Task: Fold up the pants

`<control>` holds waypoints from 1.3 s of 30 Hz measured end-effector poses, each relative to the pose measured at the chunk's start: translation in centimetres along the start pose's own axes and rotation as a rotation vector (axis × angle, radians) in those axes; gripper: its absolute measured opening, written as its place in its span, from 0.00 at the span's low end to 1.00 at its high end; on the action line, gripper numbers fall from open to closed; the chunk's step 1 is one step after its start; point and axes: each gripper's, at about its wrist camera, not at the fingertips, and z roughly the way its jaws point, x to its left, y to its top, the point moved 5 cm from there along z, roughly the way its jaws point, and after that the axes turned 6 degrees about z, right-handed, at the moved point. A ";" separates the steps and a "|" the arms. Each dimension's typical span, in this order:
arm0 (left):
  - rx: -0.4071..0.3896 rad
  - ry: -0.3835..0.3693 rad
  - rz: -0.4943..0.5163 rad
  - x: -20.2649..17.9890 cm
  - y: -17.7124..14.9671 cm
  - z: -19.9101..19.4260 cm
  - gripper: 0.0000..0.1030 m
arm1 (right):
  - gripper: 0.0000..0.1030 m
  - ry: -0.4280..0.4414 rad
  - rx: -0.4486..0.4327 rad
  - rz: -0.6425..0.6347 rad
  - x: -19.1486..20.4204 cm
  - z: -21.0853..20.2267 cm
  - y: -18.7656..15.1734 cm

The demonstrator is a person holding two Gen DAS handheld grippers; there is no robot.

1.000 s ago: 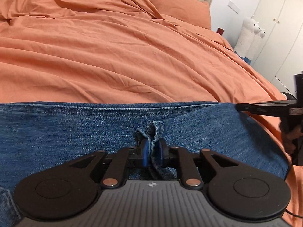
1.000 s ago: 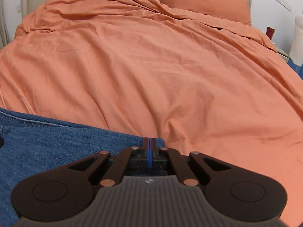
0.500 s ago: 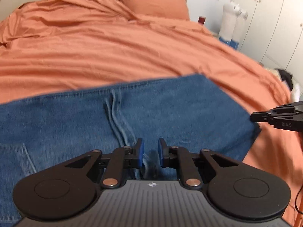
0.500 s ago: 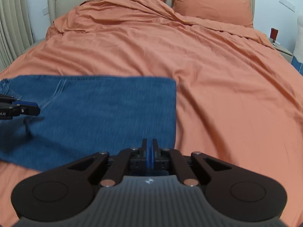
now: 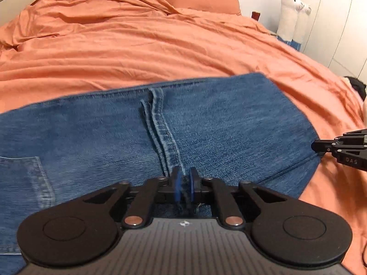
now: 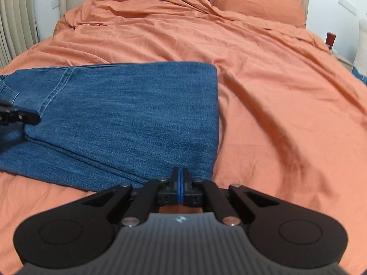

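Nearest the left camera, the left gripper (image 5: 184, 187) was clamped on a bunched seam of the blue denim pants (image 5: 206, 133), cloth visible between its blue pads (image 5: 176, 186). The right gripper (image 6: 180, 184) sat with its pads pressed together at the near right corner of the pants; whether any denim lay between them could not be told. To do this fold well, both grips would likely need to lift together and carry the near edge evenly, keeping the side edges aligned so no diagonal wrinkle set in. The pants lay flat and already doubled on the rumpled orange bed cover (image 6: 263, 73), a back pocket showing at the left, the far edge straight. Beyond lay an orange pillow (image 6: 254, 0).
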 end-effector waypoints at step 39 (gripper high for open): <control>-0.274 0.045 -1.170 33.1 -17.8 -14.4 0.67 | 0.02 0.235 0.244 -0.710 24.7 7.6 9.3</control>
